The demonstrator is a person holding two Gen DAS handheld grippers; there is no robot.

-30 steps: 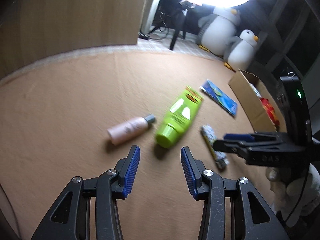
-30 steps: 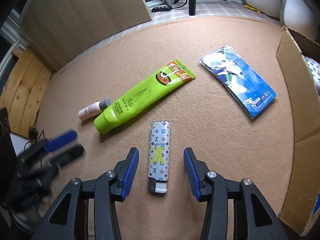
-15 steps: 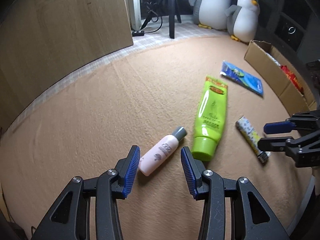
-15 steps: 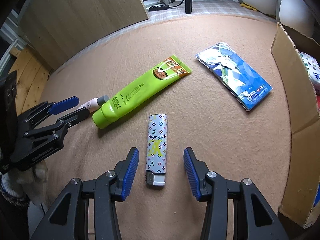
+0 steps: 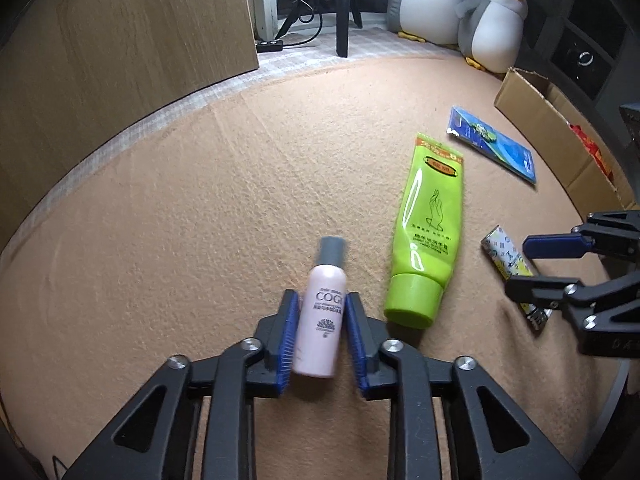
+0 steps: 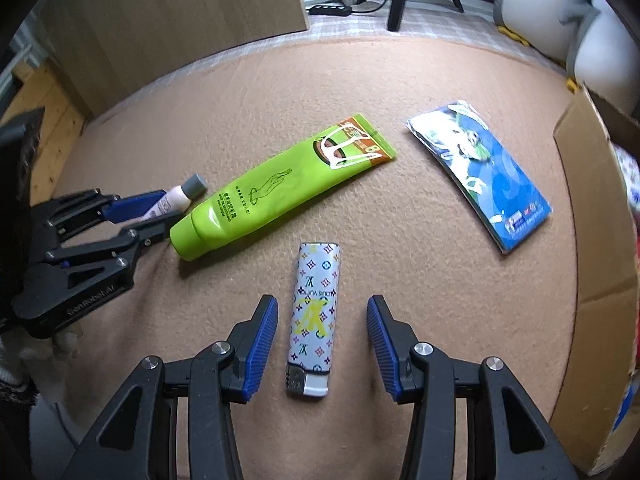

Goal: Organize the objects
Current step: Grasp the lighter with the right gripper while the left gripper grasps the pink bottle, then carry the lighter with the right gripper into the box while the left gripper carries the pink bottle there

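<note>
Left gripper [image 5: 321,336] fingers flank pink bottle [image 5: 322,320]; green tube [image 5: 428,232] just beside.

"COG" on pink bottle [image 5: 322,314]

Left tool [image 5: 320,334]: black plastic linkage arms with triangular cut-outs, silver round screw heads at the pivots, blue ribbed pads [image 5: 288,344] on the inner finger faces. Right tool [image 6: 320,342]: same build, same blue ribbed pads [image 6: 260,344]. Seen from the right wrist view, the left tool's black body carries faint embossed lettering reading "GenRobot.AI". A white knitted fabric shows beneath it.
</note>
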